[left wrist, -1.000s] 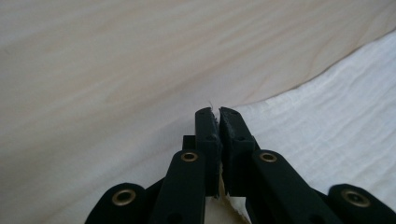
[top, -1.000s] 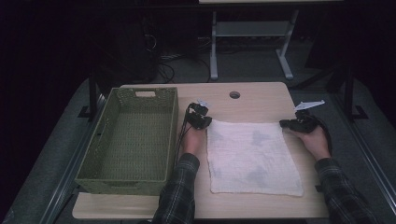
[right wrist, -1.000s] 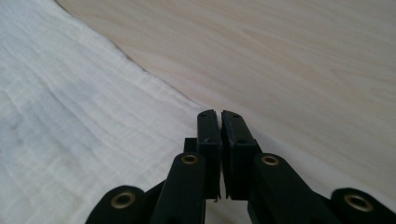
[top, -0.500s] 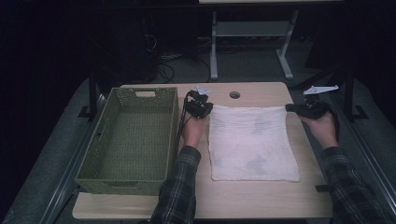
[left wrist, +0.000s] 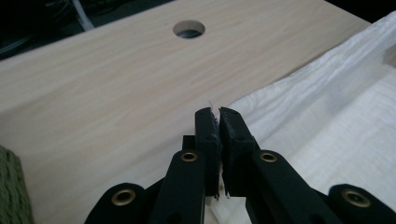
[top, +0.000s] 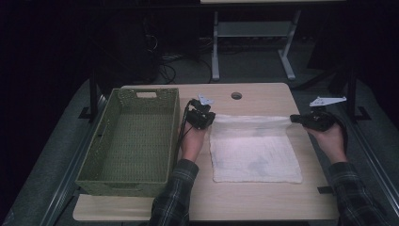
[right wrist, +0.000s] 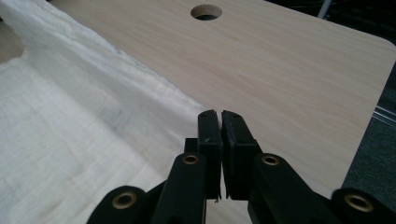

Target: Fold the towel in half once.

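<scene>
**A:** What is the step in hand here?

**B:** A fold, by the look of it. The white cloth (top: 254, 150) lies flat on the worktop (top: 263, 96), just right of the green woven basket (top: 134, 136). Its far edge is raised off the wood and stretched between the two grippers, while the near part rests on the wood.

**A:** Are both grips sound?

**B:** The left gripper (top: 203, 117) has its jaws pressed together on the far left corner; in the left gripper view (left wrist: 217, 122) a few threads stick out between the tips. The right gripper (top: 301, 119) is clamped just as narrowly on the far right corner, and in the right gripper view (right wrist: 219, 125) the fabric runs away from its tips as a taut ridge.

**A:** So how should the fold be done well?

**B:** I would keep both hands level with each other, so the lifted edge stays straight and parallel to the near hem. Carry the two corners toward the person together, not one ahead of the other, or the fold will come out skewed.

**A:** And the tension?

**B:** Enough to hold the edge flat without dragging the resting half across the worktop. Each bite is small and right at a corner, so a hard pull might slip it free.

**A:** Where to set it down?

**B:** Corner on corner over the near hem, I would judge, and only then loosen the jaws.
</scene>
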A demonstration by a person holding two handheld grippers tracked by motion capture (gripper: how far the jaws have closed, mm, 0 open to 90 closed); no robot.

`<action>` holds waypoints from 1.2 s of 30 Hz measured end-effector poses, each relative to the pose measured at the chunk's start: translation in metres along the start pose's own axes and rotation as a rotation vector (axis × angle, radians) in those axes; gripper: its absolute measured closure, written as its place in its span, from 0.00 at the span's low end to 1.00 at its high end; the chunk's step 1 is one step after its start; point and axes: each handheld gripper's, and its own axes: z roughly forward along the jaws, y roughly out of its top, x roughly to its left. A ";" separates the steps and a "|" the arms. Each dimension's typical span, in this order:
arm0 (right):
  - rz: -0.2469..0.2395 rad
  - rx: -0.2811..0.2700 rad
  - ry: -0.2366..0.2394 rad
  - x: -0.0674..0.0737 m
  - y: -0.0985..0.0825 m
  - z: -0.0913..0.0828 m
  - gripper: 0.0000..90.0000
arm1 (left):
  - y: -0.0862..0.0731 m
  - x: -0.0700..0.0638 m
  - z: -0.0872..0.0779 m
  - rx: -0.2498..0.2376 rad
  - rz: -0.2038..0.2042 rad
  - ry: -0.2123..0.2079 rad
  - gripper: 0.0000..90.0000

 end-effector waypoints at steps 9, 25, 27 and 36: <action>-0.021 0.006 0.021 0.016 -0.019 -0.011 0.96 | -0.017 -0.011 -0.011 0.000 0.000 -0.006 0.96; -0.052 0.018 0.037 0.045 -0.046 -0.028 0.96 | -0.051 -0.033 -0.035 0.009 0.021 -0.030 0.96; -0.051 0.026 0.041 0.050 -0.050 -0.029 0.96 | -0.055 -0.037 -0.037 0.010 0.021 -0.041 0.96; -0.042 0.019 0.062 0.059 -0.067 -0.048 0.96 | -0.064 -0.049 -0.053 -0.005 0.032 -0.079 0.96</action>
